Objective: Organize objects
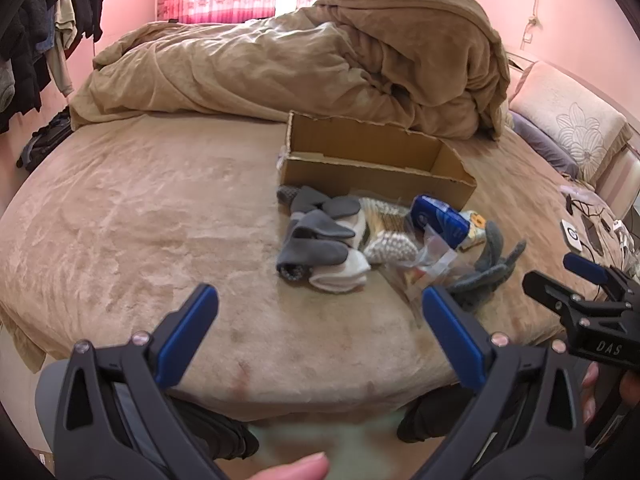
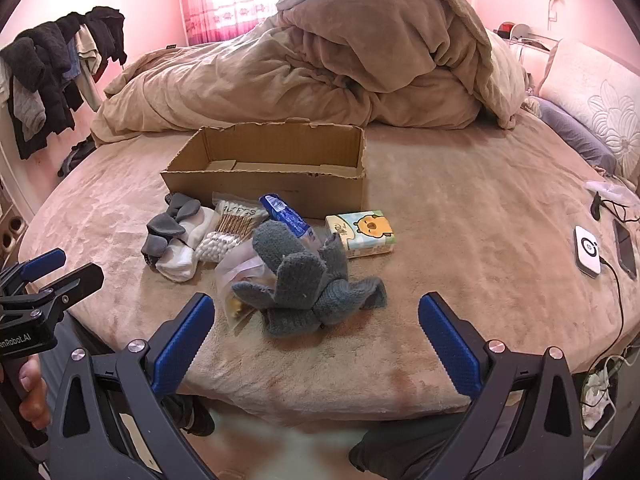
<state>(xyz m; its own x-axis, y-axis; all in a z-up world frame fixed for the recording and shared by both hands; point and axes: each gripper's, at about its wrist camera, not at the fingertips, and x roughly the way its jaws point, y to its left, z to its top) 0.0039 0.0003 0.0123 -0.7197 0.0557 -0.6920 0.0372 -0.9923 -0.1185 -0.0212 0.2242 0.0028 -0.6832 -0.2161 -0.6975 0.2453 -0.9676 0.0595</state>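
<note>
Ahead of both pairs of fingers, a small heap of objects is seen lying on the bed (image 2: pixel 460 208), in front of an open cardboard box (image 2: pixel 276 184). Closest to the right gripper (image 2: pixel 316 344) a grey knitted glove (image 2: pixel 308 284) is found, crumpled just beyond the gap between its fingers and lying partly on a clear plastic bag (image 2: pixel 236 276). Past the glove, a blue packet (image 2: pixel 284 210) is propped at a tilt, and a tissue pack (image 2: pixel 360 232) with a yellow cartoon chick is set beyond the glove, toward the right finger's side. On the left finger's side, a bag of cotton swabs (image 2: pixel 232 228) is laid touching a bundle of grey and white socks (image 2: pixel 176 236). The box is placed upright directly behind the heap, its inside visible with only bare cardboard showing.

The fingers of the right gripper are spread wide apart with nothing held between them. The left gripper (image 1: pixel 320 336) is likewise held with its fingers wide apart and empty, short of the socks and over the near edge of the bed. Behind the box, a rumpled tan duvet (image 2: pixel 340 64) is piled up. Far off the right finger's side, a white device (image 2: pixel 588 252) with a cable is seen beside a phone (image 2: pixel 626 252).
</note>
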